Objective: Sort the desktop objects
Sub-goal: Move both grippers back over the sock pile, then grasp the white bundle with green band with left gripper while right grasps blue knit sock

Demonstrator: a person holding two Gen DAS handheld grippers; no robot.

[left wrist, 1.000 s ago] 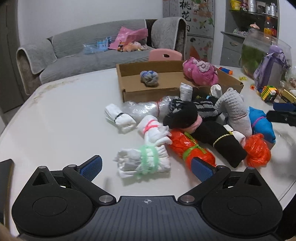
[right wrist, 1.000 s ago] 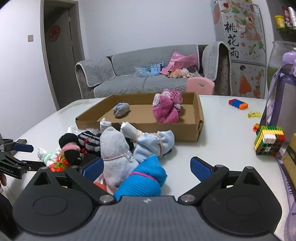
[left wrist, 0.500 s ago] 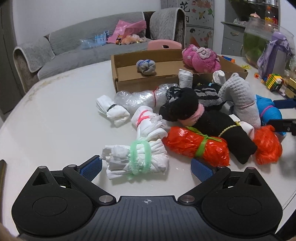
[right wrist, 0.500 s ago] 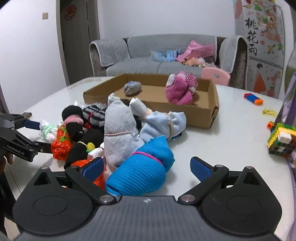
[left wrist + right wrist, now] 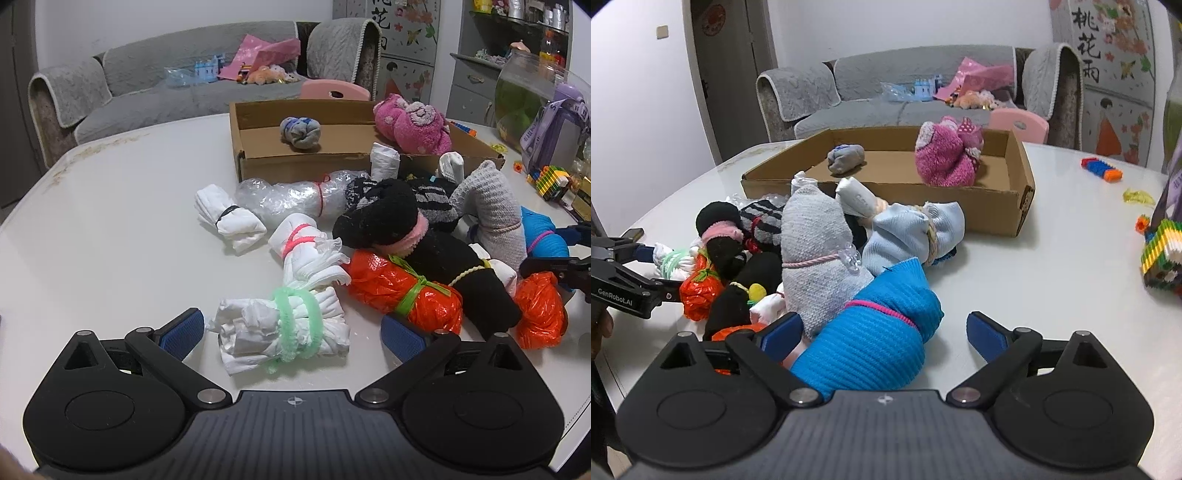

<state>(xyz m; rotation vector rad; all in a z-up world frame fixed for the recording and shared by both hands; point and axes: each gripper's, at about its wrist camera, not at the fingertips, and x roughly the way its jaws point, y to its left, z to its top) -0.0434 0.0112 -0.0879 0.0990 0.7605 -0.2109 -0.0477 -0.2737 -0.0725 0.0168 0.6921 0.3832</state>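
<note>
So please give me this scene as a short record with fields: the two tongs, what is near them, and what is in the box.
left tongs: open, around the white bundle with green tie, not closed on it
right tongs: open, around the blue knitted roll
cardboard box: holds a pink plush bundle and a grey-blue sock ball
pile: bundles lying on the white table in front of the box

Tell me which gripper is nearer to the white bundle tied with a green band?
Left. The left gripper is open around the white bundle tied with a green band; the right gripper is across the pile, around the blue knitted roll.
</note>
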